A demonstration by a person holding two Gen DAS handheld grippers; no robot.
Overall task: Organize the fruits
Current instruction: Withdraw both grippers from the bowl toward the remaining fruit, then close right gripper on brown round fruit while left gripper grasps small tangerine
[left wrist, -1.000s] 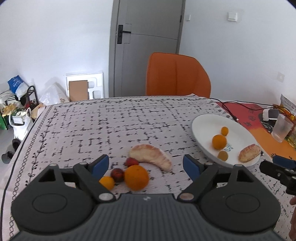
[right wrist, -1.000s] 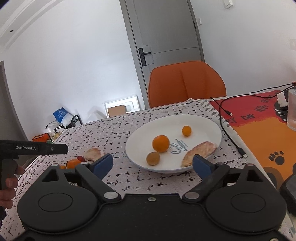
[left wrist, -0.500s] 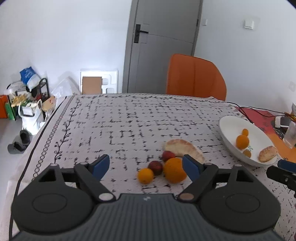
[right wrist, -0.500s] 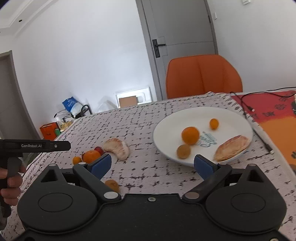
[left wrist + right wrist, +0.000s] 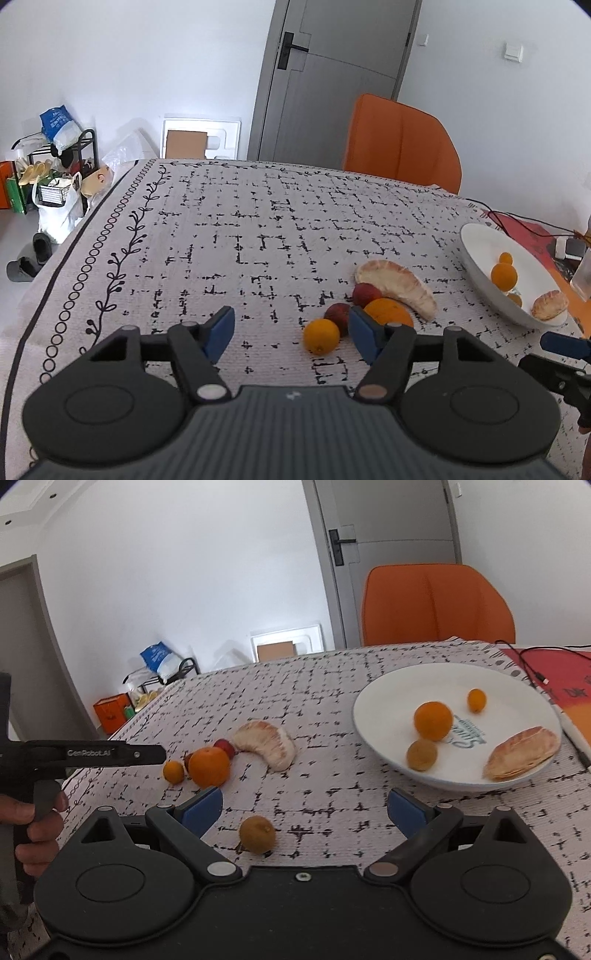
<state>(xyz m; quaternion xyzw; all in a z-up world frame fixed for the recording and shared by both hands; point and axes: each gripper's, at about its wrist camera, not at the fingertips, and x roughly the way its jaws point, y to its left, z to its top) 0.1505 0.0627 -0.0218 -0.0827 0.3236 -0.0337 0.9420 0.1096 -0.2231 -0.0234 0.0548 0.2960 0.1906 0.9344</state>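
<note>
A white plate holds an orange, a small orange fruit, a brown fruit and a pomelo segment. On the tablecloth lie a large orange, a small orange, two red fruits, a pomelo segment and a brown fruit. My left gripper is open and empty, just left of the fruit cluster. My right gripper is open and empty, the brown fruit between its fingers.
An orange chair stands at the table's far side before a grey door. A red mat with cables lies right of the plate. Bags and a rack stand on the floor to the left.
Both grippers have swung left. The fruit cluster slid from the left gripper's centre to its right finger. The brown fruit on the cloth came into the right wrist view.
</note>
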